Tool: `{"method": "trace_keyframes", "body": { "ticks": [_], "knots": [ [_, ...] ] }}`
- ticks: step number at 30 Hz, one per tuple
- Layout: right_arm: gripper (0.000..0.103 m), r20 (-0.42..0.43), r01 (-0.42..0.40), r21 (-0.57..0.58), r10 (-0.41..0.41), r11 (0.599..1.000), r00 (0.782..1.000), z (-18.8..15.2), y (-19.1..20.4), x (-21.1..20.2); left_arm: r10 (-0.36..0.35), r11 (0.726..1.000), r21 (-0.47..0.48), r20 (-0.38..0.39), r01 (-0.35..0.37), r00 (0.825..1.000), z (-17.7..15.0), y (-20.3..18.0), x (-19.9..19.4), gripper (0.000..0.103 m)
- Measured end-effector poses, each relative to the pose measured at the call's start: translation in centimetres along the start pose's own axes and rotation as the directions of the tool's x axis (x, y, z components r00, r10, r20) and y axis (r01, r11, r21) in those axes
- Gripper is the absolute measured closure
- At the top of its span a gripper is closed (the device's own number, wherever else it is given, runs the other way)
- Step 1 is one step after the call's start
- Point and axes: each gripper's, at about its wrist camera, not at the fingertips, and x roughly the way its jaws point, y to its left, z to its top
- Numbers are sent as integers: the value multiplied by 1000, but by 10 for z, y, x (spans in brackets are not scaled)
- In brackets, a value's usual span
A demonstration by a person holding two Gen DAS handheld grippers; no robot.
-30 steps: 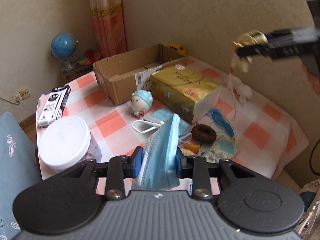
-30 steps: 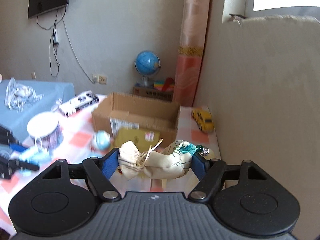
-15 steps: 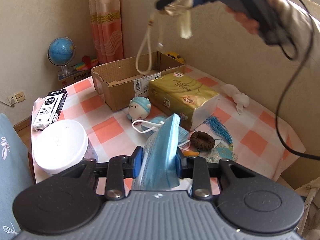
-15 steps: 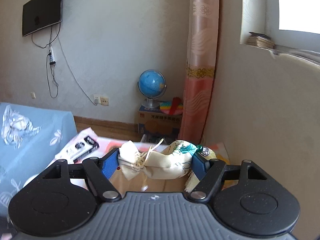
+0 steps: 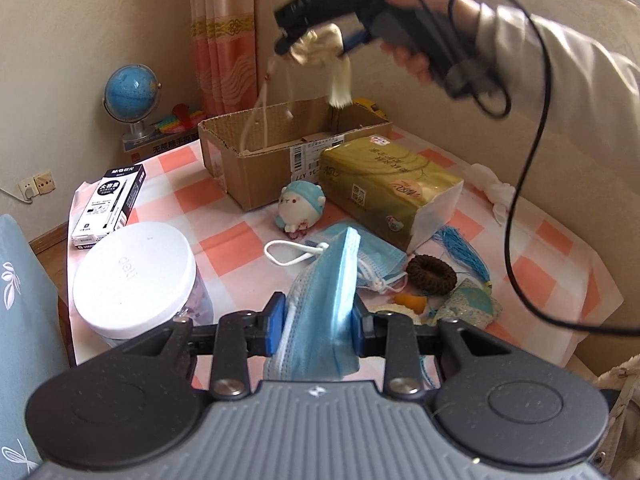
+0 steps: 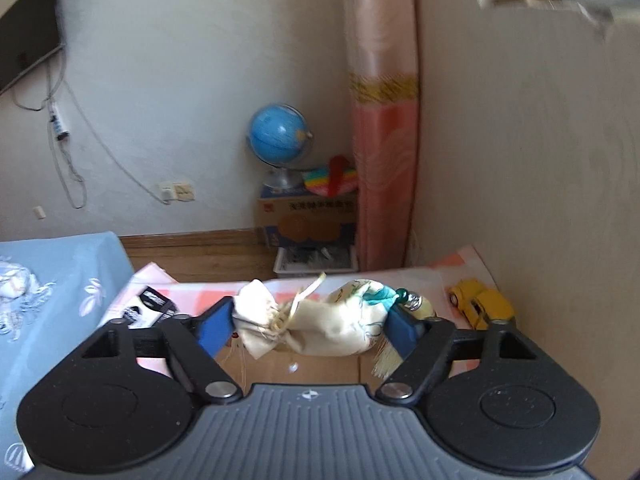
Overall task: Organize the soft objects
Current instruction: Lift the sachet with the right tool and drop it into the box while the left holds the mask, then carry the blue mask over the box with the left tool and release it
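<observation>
Your cardboard box [image 5: 280, 148] sits at the desk's [image 5: 224, 236] far side. The right hand-held gripper [image 6: 310, 326] hovers above it, jaws just widening around the cloth pouch [image 6: 320, 324]; let it drop cleanly. The left hand-held gripper [image 5: 316, 320] pinches the blue masks [image 5: 324, 300].

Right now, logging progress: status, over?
Left gripper shut on blue face mask. Right gripper jaws just opening, cream pouch between its pads, above cardboard box. Nothing in the way.
</observation>
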Motion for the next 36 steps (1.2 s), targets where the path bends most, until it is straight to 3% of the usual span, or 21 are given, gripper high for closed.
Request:
{"method": "trace_keyframes", "body": {
  "ticks": [1,5,9,22,28,36],
  "knots": [
    [0,-18,18,8,-18,1000,1000,-6,-4,6,-1,1000,-2,-4,1,1000,-1,1,1,72],
    [0,-122,20,47,-14,999,992,-33,-24,21,4,1000,-3,-16,-4,1000,0,2,4,72],
    [0,-146,-5,84,17,996,989,-51,-39,11,8,1000,-1,-29,-8,1000,4,-1,7,72],
    [0,-106,-79,15,81,997,991,-90,-45,-53,18,1000,0,-63,-18,998,35,-11,14,72],
    [0,-37,-31,-80,28,996,999,-133,-42,-99,34,999,11,-51,-34,998,74,-12,25,72],
    [0,27,4,-102,-1,995,1000,-173,-48,-142,94,996,-9,-25,-94,995,147,3,64,71]
  ]
}}
